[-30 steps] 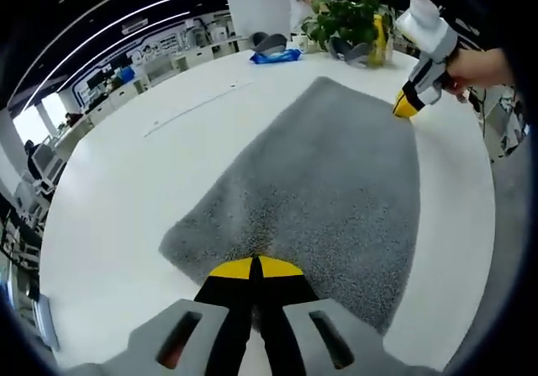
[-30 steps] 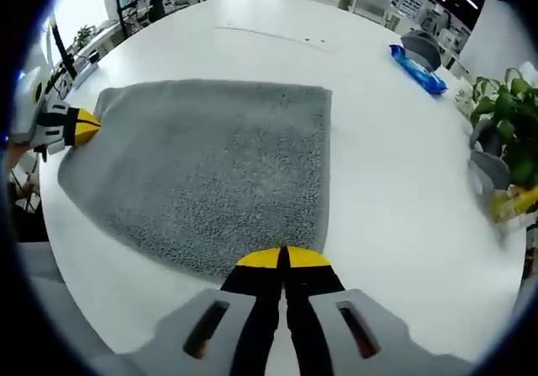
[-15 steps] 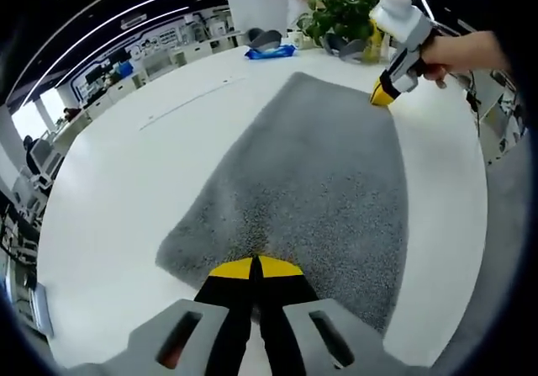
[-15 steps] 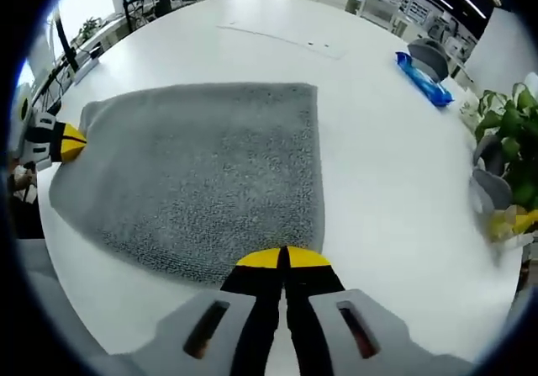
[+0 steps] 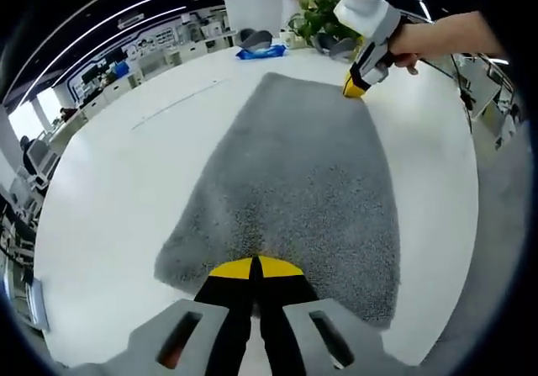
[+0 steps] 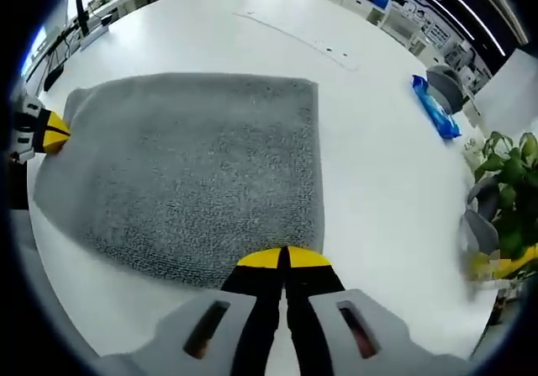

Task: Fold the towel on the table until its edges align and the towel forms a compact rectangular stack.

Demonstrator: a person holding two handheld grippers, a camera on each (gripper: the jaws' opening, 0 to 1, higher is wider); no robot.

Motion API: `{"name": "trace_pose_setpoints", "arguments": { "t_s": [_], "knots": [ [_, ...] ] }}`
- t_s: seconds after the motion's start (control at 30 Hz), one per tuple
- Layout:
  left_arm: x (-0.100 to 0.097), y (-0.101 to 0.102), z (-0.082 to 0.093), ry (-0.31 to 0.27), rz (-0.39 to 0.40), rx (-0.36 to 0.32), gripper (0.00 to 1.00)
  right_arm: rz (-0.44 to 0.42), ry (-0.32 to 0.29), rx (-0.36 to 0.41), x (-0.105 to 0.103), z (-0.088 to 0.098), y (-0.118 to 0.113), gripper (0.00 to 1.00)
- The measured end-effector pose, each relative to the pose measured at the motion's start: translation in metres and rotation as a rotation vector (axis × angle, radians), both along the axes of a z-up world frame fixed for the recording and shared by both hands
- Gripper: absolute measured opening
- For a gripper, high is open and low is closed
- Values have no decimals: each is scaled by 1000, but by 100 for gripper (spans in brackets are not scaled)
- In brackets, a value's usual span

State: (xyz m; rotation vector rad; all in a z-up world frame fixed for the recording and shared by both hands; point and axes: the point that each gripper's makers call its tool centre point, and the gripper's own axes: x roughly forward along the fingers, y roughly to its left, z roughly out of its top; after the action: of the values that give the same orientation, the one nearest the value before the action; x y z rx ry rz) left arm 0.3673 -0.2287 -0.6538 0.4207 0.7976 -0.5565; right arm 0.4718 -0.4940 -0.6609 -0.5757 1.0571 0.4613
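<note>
Left gripper (image 5: 255, 266): jaws closed on near corner of grey towel (image 5: 294, 174). Right gripper (image 6: 284, 257): jaws closed on the adjacent corner. Towel lay flat on white table (image 6: 378, 174). Left gripper view added a hand (image 5: 437, 35); right gripper view, blue packet (image 6: 435, 107), plant (image 6: 513, 182).

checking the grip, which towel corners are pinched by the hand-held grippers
The two corners along one towel edge: left hand-held gripper pinches one, right hand-held gripper the other. The far edge's corners lie free on the table.
</note>
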Motion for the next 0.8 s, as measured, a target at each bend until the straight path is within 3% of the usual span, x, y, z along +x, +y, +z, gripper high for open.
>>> {"name": "trace_pose_setpoints", "arguments": {
  "t_s": [0.3, 0.8],
  "knots": [
    [-9, -9, 0, 12, 14, -19, 1, 30, 0, 4, 16, 0, 0, 0],
    [-27, -33, -1, 40, -31, -44, 1, 51, 5, 15, 41, 0, 4, 0]
  ]
}}
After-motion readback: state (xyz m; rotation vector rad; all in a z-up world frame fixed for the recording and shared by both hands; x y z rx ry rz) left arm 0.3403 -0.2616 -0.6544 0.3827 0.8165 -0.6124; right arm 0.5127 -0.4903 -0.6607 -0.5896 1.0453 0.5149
